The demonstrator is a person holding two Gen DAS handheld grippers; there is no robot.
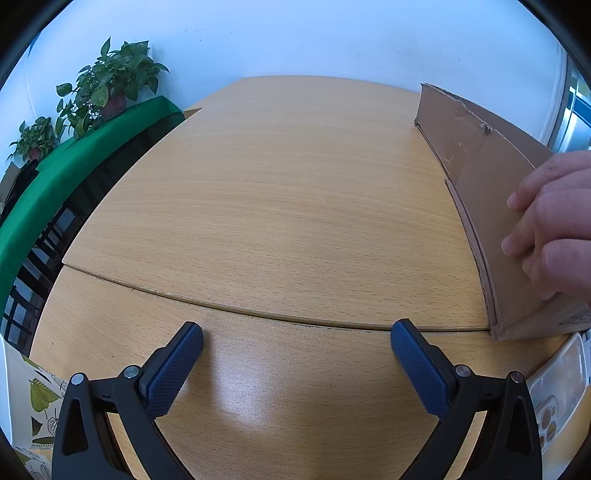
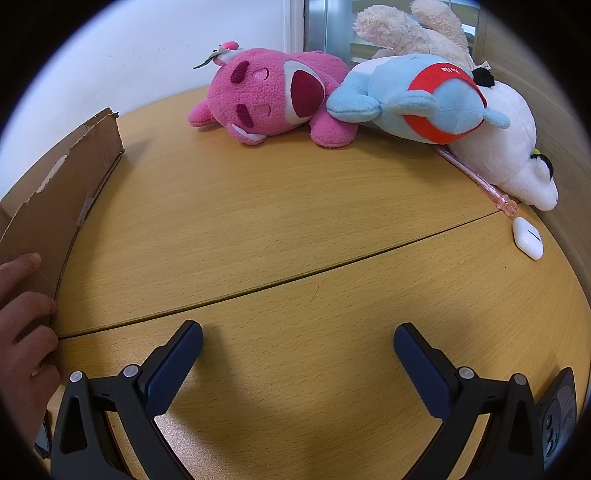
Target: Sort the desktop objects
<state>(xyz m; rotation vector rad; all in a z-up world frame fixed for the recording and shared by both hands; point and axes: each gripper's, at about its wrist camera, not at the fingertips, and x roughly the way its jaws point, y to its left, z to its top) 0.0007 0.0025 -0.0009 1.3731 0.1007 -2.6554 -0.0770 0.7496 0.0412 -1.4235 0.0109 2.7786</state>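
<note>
Two wide-spread grippers hover low over the light beech-grain wooden desk (image 1: 280, 206), each empty. Left gripper (image 1: 296, 345): blue textured pads far apart, bare desktop between them. Right gripper (image 2: 298, 345): jaws equally splayed, nothing held. Between the two views stands a brown corrugated cardboard box (image 1: 491, 206) with a torn upper edge. A bare hand (image 1: 554, 225) lies against the box's near corner, fingers curled over the side wall. At the far right of the desk lie the soft toys, touching one another: white plush animal (image 2: 506, 147), pink plush bear (image 2: 269, 99) on its side, light-blue plush with a red band (image 2: 421, 96), cream plush rabbit (image 2: 410, 31) behind. Beside the white plush: thin pink translucent pen (image 2: 476, 177), then small white earbud case (image 2: 527, 237), apart from the pen's tip.
</note>
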